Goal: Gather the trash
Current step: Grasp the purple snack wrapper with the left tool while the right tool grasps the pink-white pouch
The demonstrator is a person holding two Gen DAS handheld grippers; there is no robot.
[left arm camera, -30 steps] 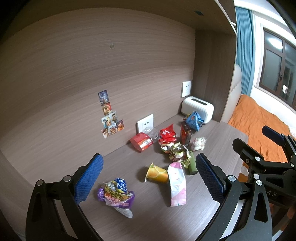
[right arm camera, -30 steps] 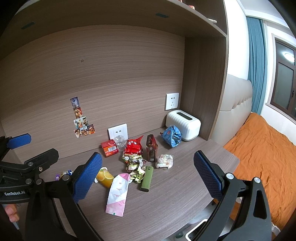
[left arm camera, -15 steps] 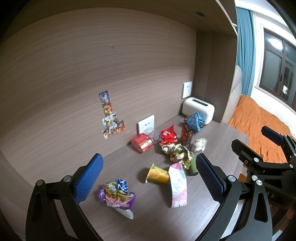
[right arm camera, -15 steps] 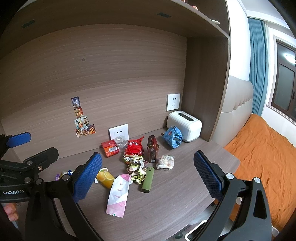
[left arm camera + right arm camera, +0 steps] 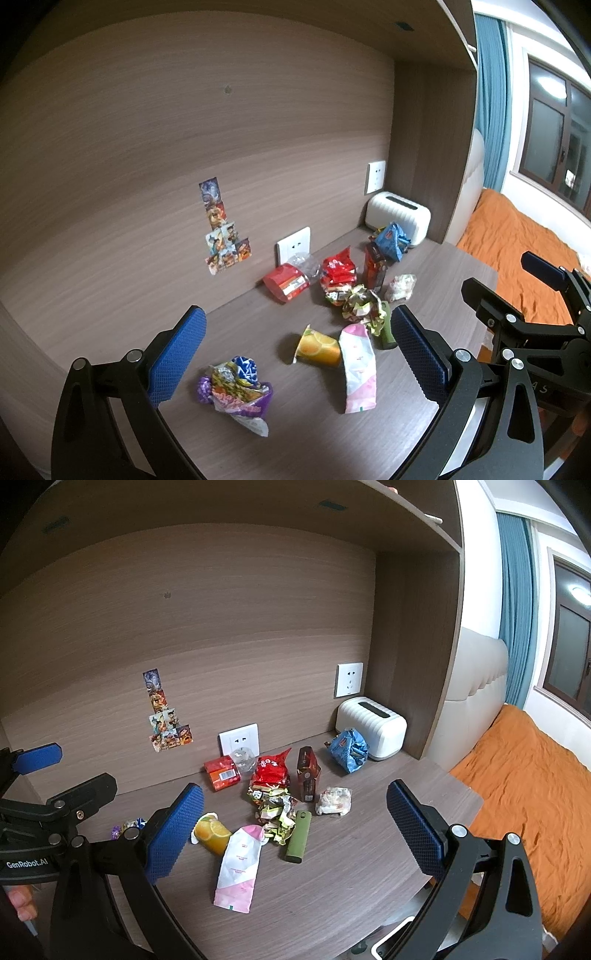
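almost nothing has changed over the last second: both views drift only slightly, the litter sits where it sat, and neither tool has closed in on anything. so you are still lining up, and no piece has been collected yet.

your left gripper [image 5: 295,354] is spread wide with nothing between its blue pads, held above the desk [image 5: 317,435]. directly ahead of it lies the crumpled purple wrapper [image 5: 236,387], alone and well apart from the rest, which makes it the likely first pick for that side. your right gripper [image 5: 295,827] is equally wide and empty, looking over the main scatter: the orange cup [image 5: 212,832] on its side, the pink-and-white pouch [image 5: 238,873] flat beside it, the green tube [image 5: 298,836], and the crumpled foil wrappers [image 5: 275,806]. behind those are the red snack bag [image 5: 271,770], a dark red carton [image 5: 308,773] standing upright, the small red box [image 5: 221,773], a white crumpled wrapper [image 5: 334,799] and a blue bag [image 5: 349,749] near the white toaster [image 5: 371,731].

no bin is clearly in view; a white rim [image 5: 393,939] shows below the desk edge, but you cannot tell what it is.
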